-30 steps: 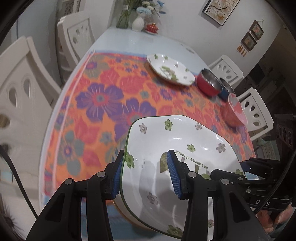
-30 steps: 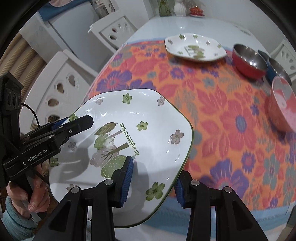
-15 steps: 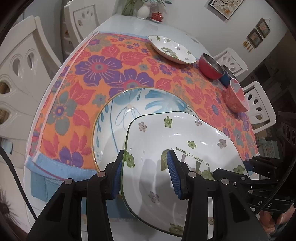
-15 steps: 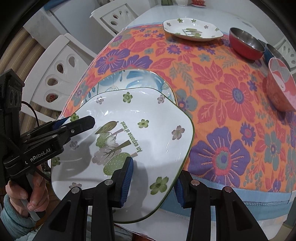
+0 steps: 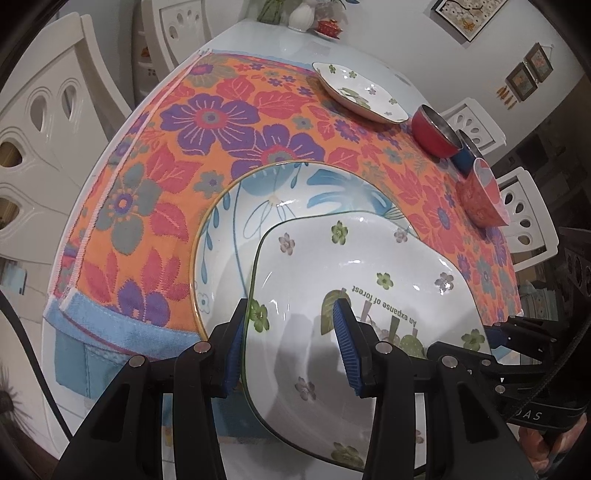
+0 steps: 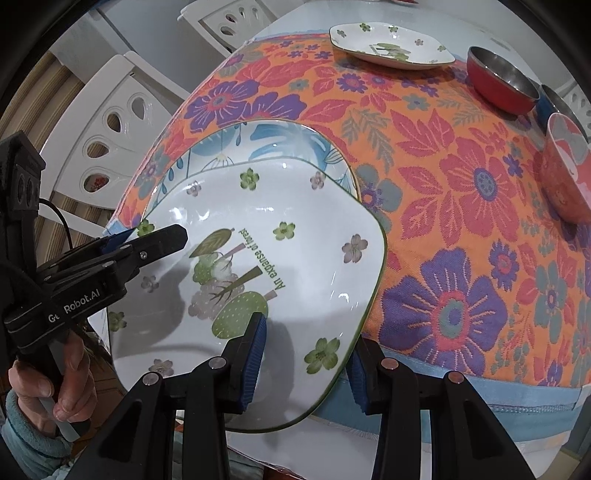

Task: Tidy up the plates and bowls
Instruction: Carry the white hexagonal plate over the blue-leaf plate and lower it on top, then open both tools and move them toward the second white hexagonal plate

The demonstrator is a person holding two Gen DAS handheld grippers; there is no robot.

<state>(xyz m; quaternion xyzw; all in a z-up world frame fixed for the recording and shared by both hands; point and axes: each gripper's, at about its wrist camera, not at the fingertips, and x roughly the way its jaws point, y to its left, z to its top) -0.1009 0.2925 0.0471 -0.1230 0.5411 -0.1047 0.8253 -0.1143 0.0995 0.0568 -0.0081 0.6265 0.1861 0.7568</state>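
Observation:
A square white plate with green flowers (image 5: 369, 266) (image 6: 295, 258) is held by both grippers above the table's near edge. My left gripper (image 5: 288, 350) is shut on its left rim; it also shows in the right wrist view (image 6: 147, 240). My right gripper (image 6: 306, 365) is shut on its near right rim; it also shows in the left wrist view (image 5: 509, 332). Under the plate lies a round blue-leaf plate (image 5: 258, 206) (image 6: 258, 140) on the floral cloth. A second square flowered plate (image 5: 354, 92) (image 6: 388, 44) sits at the far side.
A red bowl (image 5: 436, 133) (image 6: 498, 81), a blue bowl (image 5: 465, 155) and a pink patterned bowl (image 5: 484, 195) (image 6: 569, 166) stand along the right side. White chairs (image 5: 44, 129) surround the table. A vase (image 5: 303, 18) stands at the far end.
Both grippers have drawn the square plate back toward the table's near edge and lifted it, uncovering the round blue-leaf plate that lay underneath.

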